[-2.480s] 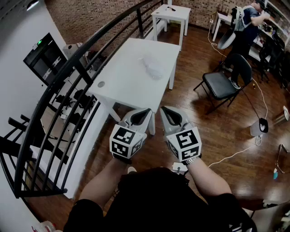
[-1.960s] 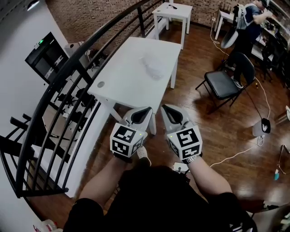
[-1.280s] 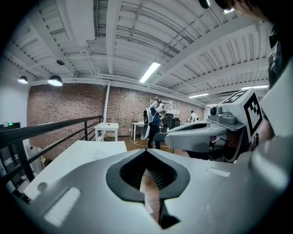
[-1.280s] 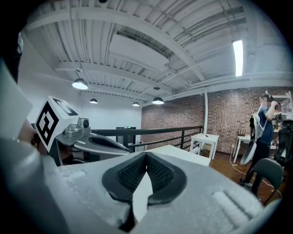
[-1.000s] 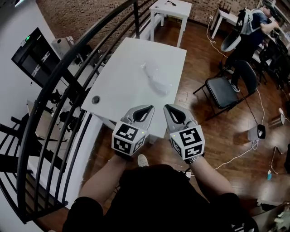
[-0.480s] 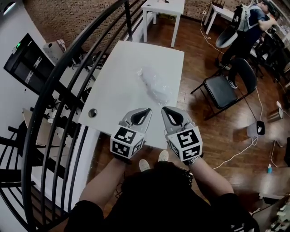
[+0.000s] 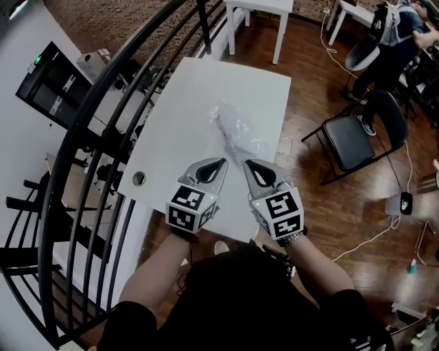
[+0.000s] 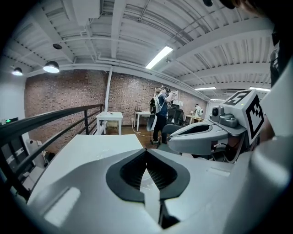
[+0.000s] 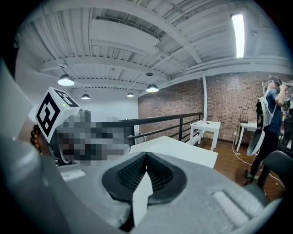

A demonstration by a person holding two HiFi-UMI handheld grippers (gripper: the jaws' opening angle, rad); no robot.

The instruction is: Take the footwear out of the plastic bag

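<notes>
A clear plastic bag with pale footwear inside lies on the white table, right of its middle. My left gripper and right gripper hang side by side over the table's near edge, just short of the bag's near end. Both are shut, with nothing between the jaws. In the left gripper view the shut left gripper points along the white table. In the right gripper view the shut right gripper faces the table; the bag is hidden behind the jaws there.
A black curved railing runs along the table's left side. A black chair stands on the wooden floor to the right, with cables nearby. A smaller white table stands beyond. A person is at the far right.
Both grippers have moved forward towards the table and now reach over its near edge, close to the bag. Their jaws stayed shut.
</notes>
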